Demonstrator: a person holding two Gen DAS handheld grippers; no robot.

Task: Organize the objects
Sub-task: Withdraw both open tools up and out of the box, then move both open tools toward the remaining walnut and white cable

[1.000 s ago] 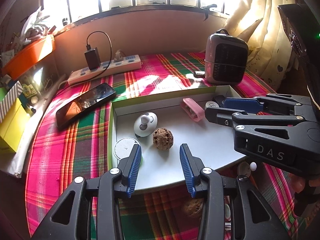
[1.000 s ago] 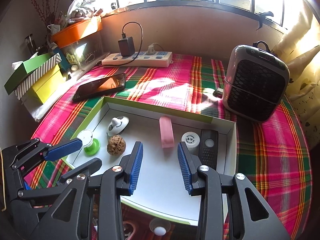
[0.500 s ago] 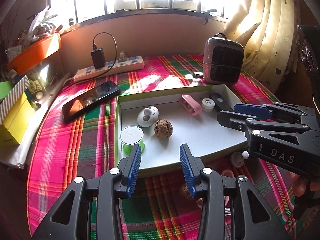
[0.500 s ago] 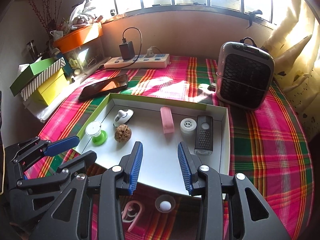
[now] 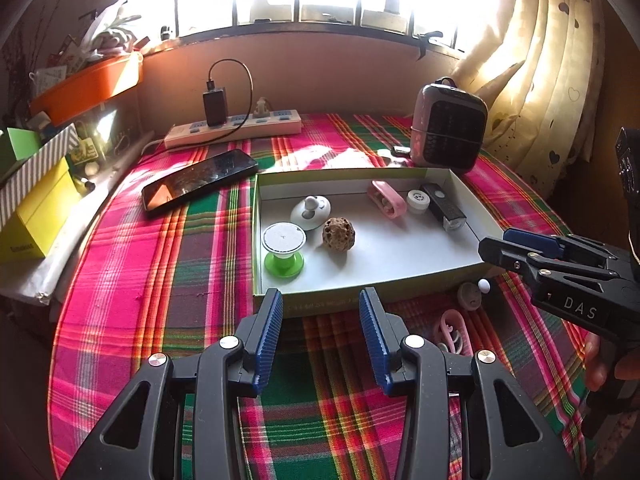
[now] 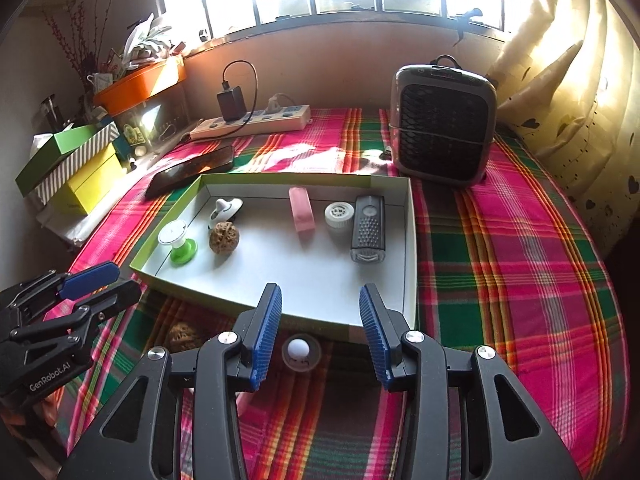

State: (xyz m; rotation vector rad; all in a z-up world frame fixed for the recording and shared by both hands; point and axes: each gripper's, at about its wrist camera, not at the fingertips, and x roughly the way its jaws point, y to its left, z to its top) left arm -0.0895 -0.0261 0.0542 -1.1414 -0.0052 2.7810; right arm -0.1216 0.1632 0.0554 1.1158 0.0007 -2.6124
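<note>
One round knob piece (image 6: pixel 301 353) between right gripper (image 6: pixel 320 332) fingers (image 6: pixel 267 330), untouched.

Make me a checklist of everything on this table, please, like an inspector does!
Surface: plaid cloth covers the table.
Job's things: open box holds a green spool, walnut, white knob piece, pink case, white cap and dark remote. Outside, near its front wall: a round piece with a white ball, a second walnut, a pink clip.
Clutter: phone, small heater, stacked boxes.
Grippers: left gripper open, nothing between its fingers; right gripper open, jaws just widened, ball piece below them.
Cables: power strip with a charger and looped cord.
Surroundings: bright window, curtain, orange planter.
</note>
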